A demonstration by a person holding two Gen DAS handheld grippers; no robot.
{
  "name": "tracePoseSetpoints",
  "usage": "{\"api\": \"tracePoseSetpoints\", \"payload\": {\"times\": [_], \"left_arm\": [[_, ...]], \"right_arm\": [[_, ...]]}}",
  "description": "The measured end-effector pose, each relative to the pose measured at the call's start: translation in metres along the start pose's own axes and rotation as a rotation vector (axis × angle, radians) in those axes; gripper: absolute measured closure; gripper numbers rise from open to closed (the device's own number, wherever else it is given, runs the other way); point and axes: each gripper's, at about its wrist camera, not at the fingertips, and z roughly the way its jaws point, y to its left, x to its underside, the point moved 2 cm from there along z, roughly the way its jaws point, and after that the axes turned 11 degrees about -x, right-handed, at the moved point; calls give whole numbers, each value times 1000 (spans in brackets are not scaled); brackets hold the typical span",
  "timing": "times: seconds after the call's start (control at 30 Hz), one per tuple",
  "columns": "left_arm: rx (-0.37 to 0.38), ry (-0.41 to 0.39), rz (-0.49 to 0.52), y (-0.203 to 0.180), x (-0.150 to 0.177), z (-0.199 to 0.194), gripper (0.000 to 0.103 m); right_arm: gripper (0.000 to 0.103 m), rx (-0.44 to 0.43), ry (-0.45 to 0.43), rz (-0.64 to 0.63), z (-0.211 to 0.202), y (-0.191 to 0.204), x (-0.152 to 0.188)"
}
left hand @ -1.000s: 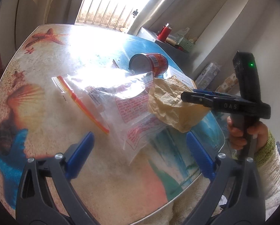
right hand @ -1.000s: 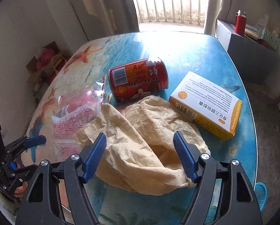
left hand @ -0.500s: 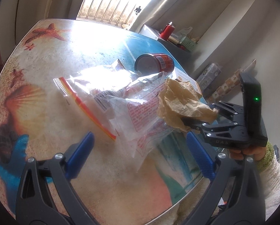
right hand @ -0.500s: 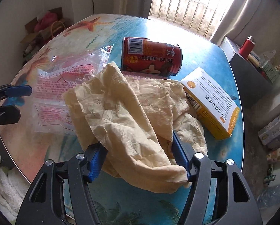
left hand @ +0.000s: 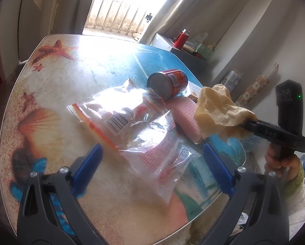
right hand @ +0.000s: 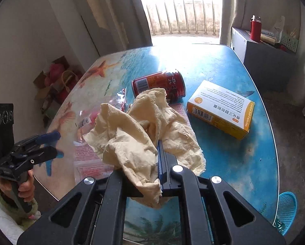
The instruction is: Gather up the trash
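Right wrist view: your right tongs [right hand: 159, 159] are clamped on the crumpled beige paper tissue [right hand: 140, 130], light, limp, tear-prone; your left tongs [left hand: 152, 163] stand apart.

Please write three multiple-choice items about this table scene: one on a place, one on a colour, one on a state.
1. Where is the medicine box?
A. on the table
B. on the floor
C. inside the plastic bag

2. What colour is the can?
A. green
B. red
C. white

3. How is the right gripper?
A. open above the can
B. open and empty
C. shut on the crumpled tissue

Answers: 1 A, it lies on the blue tabletop; 2 B, its side is red; 3 C, the tissue hangs pinched between the blue pads.
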Motion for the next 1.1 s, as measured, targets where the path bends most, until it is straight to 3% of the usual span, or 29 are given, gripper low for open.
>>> {"api": "tracePoseSetpoints", "payload": {"times": [0.17, 0.23, 0.27, 0.4, 0.57, 0.6, 0.7, 0.77, 0.9, 1.1], "left_arm": [[7, 3, 16, -5, -2, -3, 9], [18, 4, 34, -12, -2, -3, 9], [22, 3, 45, -15, -2, -3, 9], [48, -9, 85, -35, 0, -3, 9], [129, -37, 167, -76, 0, -1, 12], [152, -40, 189, -87, 1, 1, 25], [202, -11, 241, -114, 5, 14, 53], [229, 37, 256, -127, 8, 27, 66], [263, 116, 282, -146, 19, 50, 85], [197, 220, 361, -165, 45, 77, 102]], "right_arm": [[95, -400, -117, 323, -33, -15, 20], [95, -499, -116, 465, -30, -29, 40], [95, -508, -105, 524, -27, -37, 50], [95, -313, -24, 640, -12, -66, 86], [95, -166, -8, 584, -11, -70, 98], [95, -153, -7, 575, -11, -72, 97], [95, -146, -6, 567, -9, -75, 102], [95, -163, -5, 574, -8, -78, 105], [95, -202, -17, 601, -10, -89, 115], [89, -231, -26, 594, -9, -100, 119]]}}
